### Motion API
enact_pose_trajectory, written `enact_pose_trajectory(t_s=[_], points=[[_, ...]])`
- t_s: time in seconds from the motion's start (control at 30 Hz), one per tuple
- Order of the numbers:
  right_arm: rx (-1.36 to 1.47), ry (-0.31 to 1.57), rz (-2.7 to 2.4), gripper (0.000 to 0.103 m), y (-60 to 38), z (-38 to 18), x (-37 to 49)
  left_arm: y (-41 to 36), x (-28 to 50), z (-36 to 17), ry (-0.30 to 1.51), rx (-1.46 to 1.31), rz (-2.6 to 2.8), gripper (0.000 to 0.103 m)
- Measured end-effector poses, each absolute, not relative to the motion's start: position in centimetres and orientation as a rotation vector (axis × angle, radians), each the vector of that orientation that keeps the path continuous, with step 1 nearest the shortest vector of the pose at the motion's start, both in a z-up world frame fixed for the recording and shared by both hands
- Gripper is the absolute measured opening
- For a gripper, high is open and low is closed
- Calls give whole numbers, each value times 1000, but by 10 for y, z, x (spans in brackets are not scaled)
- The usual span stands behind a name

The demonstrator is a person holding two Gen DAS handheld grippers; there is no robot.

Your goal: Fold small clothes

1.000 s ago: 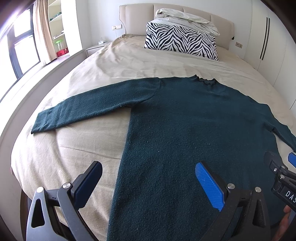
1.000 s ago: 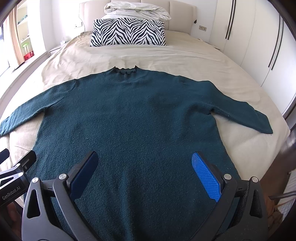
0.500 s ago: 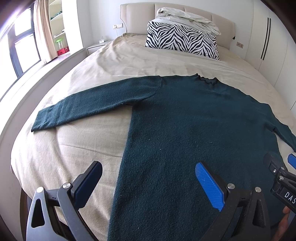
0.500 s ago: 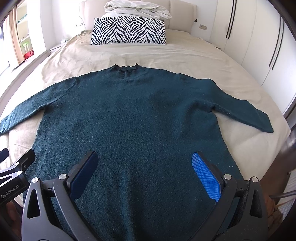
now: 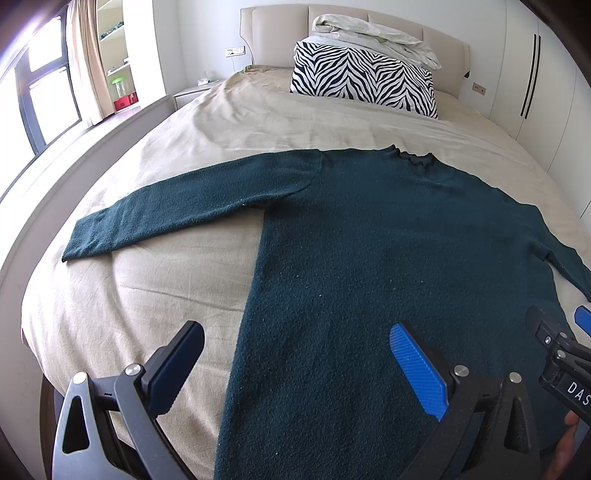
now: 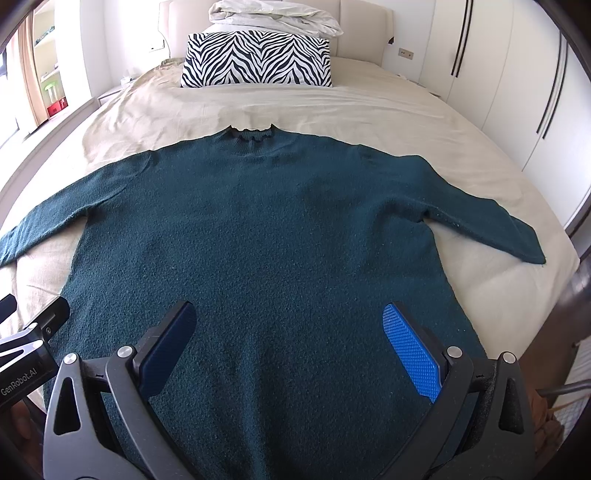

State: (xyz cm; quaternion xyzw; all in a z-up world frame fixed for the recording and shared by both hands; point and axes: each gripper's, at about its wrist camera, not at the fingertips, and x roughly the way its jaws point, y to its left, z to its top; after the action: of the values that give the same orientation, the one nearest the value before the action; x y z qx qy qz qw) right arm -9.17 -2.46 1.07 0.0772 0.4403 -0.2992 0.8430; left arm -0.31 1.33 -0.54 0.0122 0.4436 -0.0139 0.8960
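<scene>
A dark teal knit sweater (image 5: pixel 369 266) lies flat on the bed, collar toward the headboard, both sleeves spread out sideways. It also fills the right wrist view (image 6: pixel 266 236). My left gripper (image 5: pixel 295 354) is open and empty, hovering above the sweater's left side edge near the hem. My right gripper (image 6: pixel 290 339) is open and empty above the lower middle of the sweater. The left sleeve (image 5: pixel 177 214) ends near the bed's left edge; the right sleeve (image 6: pixel 491 225) ends near the right edge. The hem is hidden below the grippers.
The bed has a beige cover (image 5: pixel 155 295). A zebra-print pillow (image 6: pixel 258 59) with a crumpled white duvet (image 6: pixel 273 16) on it sits at the headboard. White wardrobes (image 6: pixel 517 81) stand right; a window and shelf (image 5: pixel 48 85) stand left.
Both grippers have drifted slightly back and down, so the sweater sits a little lower in the views. The sweater itself has not moved.
</scene>
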Motion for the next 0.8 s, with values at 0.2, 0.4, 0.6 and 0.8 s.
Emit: enact_pose_trajectory(t_s=[0.2, 0.4, 0.6, 0.8], points=[[161, 932, -632, 103, -25, 11, -91, 14, -4, -8, 920, 26, -28, 103], [157, 935, -635, 103, -25, 10, -91, 15, -5, -11, 921, 28, -28, 103], [156, 937, -631, 103, -26, 9, -92, 15, -5, -12, 921, 29, -28, 103], [156, 939, -630, 103, -26, 9, -92, 17, -7, -17, 926, 32, -28, 103]])
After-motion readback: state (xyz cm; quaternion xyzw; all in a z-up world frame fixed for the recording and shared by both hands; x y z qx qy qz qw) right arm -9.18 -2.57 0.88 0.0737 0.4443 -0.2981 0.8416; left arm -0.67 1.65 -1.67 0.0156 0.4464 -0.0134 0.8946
